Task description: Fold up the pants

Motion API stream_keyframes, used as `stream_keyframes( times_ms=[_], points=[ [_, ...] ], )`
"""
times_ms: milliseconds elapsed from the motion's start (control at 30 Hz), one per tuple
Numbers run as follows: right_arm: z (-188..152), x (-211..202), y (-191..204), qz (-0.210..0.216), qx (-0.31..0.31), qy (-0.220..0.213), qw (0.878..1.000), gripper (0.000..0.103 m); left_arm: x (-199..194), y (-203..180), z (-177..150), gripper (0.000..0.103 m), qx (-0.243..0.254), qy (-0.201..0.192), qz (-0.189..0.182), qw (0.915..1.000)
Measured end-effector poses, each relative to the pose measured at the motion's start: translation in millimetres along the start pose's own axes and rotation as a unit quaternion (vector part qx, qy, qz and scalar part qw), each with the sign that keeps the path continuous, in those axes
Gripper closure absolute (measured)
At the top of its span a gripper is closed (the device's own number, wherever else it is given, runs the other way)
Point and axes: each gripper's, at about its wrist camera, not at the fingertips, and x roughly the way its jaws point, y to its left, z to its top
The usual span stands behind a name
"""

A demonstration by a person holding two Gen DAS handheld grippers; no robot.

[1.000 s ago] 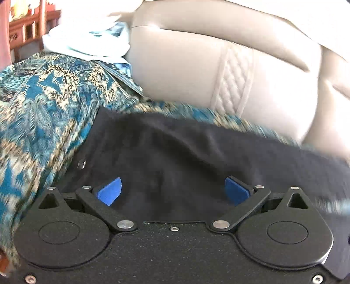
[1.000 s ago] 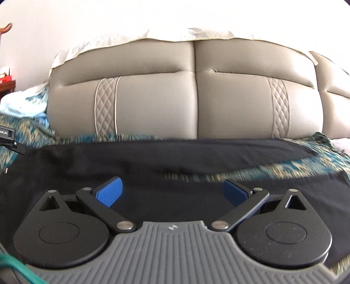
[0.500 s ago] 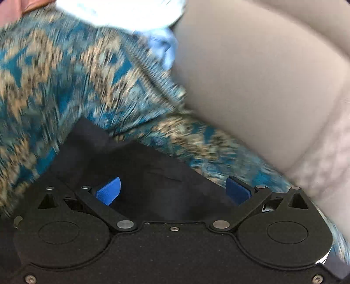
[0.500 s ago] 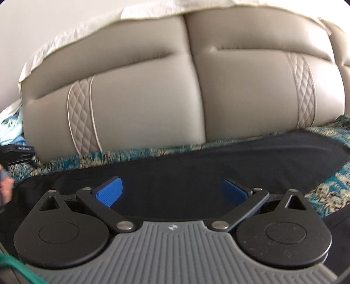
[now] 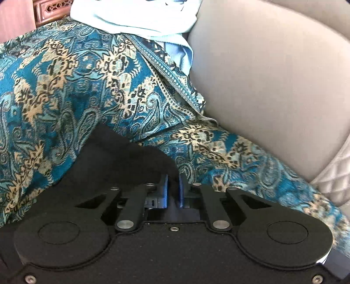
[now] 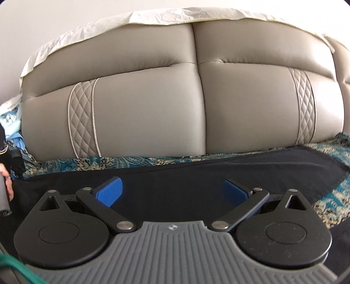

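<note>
Left hand-held gripper [image 5: 173, 187] has just closed: its blue pads [image 5: 180, 190] now pinch a raised corner of the black fabric pants [image 5: 122, 161], with cloth bunched between them. Right hand-held gripper [image 6: 172, 191] stands wide open over the same pants [image 6: 196, 174], its pads clear of the cloth and holding nothing. These pants lie spread across a teal and beige paisley blanket [image 5: 65, 87] in front of a beige padded leather backrest [image 6: 153, 98]. Pale blue cloth [image 5: 140, 19] is heaped behind the blanket.
</note>
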Motion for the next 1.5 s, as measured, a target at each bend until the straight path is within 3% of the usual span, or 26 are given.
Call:
stream_keyframes(
  times_ms=[200,400,567,733,833,933,1033,1200,1267,1433,1500],
  points=[
    [-6.3,-2.9,2.6,0.037,0.028,0.003,0.999,0.0,-53.7,35.5,-3.8,0.095,0.006,-0.019,-0.067,0.9975],
    [-21.3,-10.5,15.3,0.077,0.068,0.011,0.995,0.0,-106.7,94.1,-28.4,0.098,0.011,-0.04,-0.138,0.9896],
    [-37.0,-12.1,39.6,0.132,0.121,0.059,0.982,0.0,-130.2,129.9,-60.0,0.098,0.027,-0.046,-0.166,0.9847],
    [-45.4,-7.1,74.9,0.164,0.147,0.102,0.97,0.019,-131.2,147.2,-82.2,0.099,0.039,-0.039,-0.173,0.9833],
    [-39.6,-0.1,88.3,0.172,0.167,0.113,0.964,0.025,-136.9,155.4,-87.4,0.099,0.037,-0.044,-0.186,0.9809],
    [-31.3,13.3,88.7,0.163,0.201,0.131,0.957,0.031,-140.1,158.9,-86.5,0.099,0.036,-0.044,-0.192,0.9798],
    [-20.0,38.2,75.8,0.124,0.254,0.168,0.944,0.038,-140.0,159.6,-80.4,0.099,0.031,-0.038,-0.197,0.9792],
    [-19.2,71.8,38.9,0.077,0.349,0.231,0.905,0.047,-138.1,158.6,-79.1,0.099,0.036,-0.039,-0.201,0.9781],
    [-22.6,78.0,32.1,0.08,0.368,0.232,0.897,0.047,-135.9,159.5,-79.1,0.099,0.036,-0.035,-0.203,0.9779],
    [-21.8,88.8,22.6,0.067,0.386,0.21,0.896,0.05,-133.5,161.1,-80.1,0.099,0.04,-0.035,-0.204,0.9774],
    [-19.2,94.0,18.5,0.047,0.381,0.2,0.902,0.055,-133.6,160.5,-81.1,0.099,0.043,-0.037,-0.203,0.9775]
  ],
)
